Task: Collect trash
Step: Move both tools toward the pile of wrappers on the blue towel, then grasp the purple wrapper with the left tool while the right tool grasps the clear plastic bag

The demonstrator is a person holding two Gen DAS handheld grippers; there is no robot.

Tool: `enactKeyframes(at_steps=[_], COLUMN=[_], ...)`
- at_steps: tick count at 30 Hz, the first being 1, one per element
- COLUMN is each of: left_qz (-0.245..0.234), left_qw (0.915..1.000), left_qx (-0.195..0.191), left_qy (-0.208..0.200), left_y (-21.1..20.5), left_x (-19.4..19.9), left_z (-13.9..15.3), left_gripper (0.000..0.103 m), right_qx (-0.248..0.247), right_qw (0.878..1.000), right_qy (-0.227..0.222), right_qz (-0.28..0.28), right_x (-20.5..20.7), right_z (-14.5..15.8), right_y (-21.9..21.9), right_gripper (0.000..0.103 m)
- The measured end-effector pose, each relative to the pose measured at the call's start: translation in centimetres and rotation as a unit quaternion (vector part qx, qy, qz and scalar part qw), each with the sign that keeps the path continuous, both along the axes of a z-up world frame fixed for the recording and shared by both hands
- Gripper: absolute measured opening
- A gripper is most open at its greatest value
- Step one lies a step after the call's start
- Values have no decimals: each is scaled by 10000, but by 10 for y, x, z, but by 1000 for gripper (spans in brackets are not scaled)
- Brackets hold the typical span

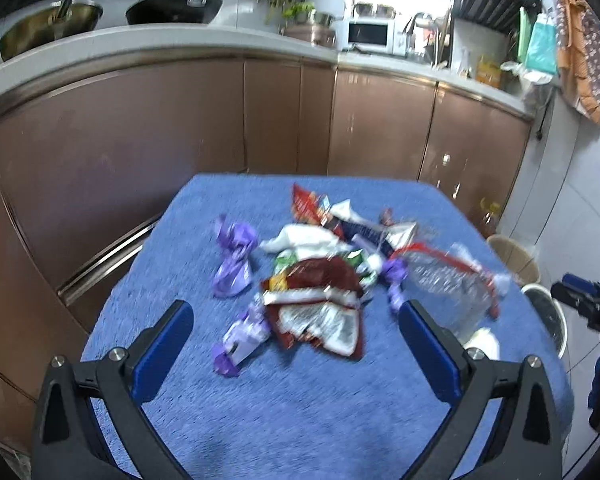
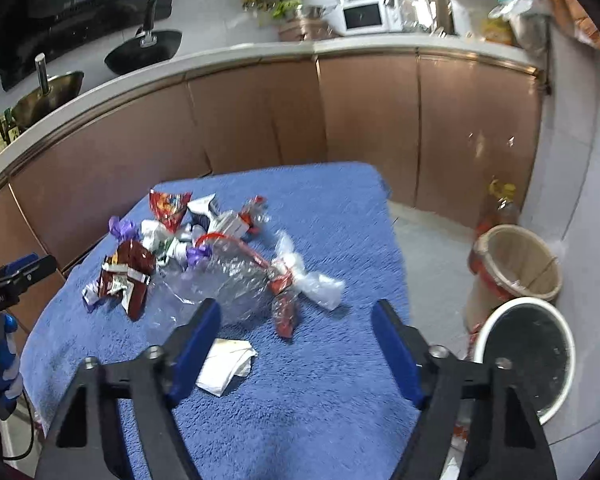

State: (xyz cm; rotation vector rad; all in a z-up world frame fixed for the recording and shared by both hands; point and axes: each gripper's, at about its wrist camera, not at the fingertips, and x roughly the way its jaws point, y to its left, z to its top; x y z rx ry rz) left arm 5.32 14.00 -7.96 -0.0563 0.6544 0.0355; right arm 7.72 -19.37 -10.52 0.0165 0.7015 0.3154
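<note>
Both tongs, left [image 1: 296, 322] and right [image 2: 296, 320], hang spread and empty, the right nearer the folded tissue [image 2: 228, 364] just beside its left finger.

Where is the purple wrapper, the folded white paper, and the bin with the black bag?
purple wrapper [image 1: 234, 258], left wrist view, middle of its crumpled body
folded white paper [image 2: 228, 364], right wrist view, centre of the sheet
bin with the black bag [image 2: 528, 350], right wrist view, black liner inside

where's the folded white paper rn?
Right wrist view: the folded white paper lies on the blue cloth, just behind the right gripper's left finger, nearer the camera than the clear plastic bag.
</note>
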Motion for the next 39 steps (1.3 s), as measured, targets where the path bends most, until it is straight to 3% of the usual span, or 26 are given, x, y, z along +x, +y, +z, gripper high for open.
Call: enactKeyframes(at_steps=[3,9,14,23,39], left_qz=[19,-25,-251,-456,-967], left_qw=[9998,9985,9968,9925,9862], left_qx=[5,-8,70,-443,-577], left_qy=[197,540,757,1046,1211], left_y=[12,33,45,63,57], left_x=[2,20,43,64,75], left_z=[-10,-29,-44,-68,-82], left_gripper=[102,84,74,54,52], right_qx=[95,167,208,150,-102], right_qw=[9998,9989,9957,9965,9867], right_qy=[162,356,592,452,518], right_qz=[86,254,682,694,1536], right_x=[14,38,44,72,94], right_z=[-11,-25,-37,-23,-31], right_y=[0,0,14,11,53], right_gripper=[62,51,50,46,43])
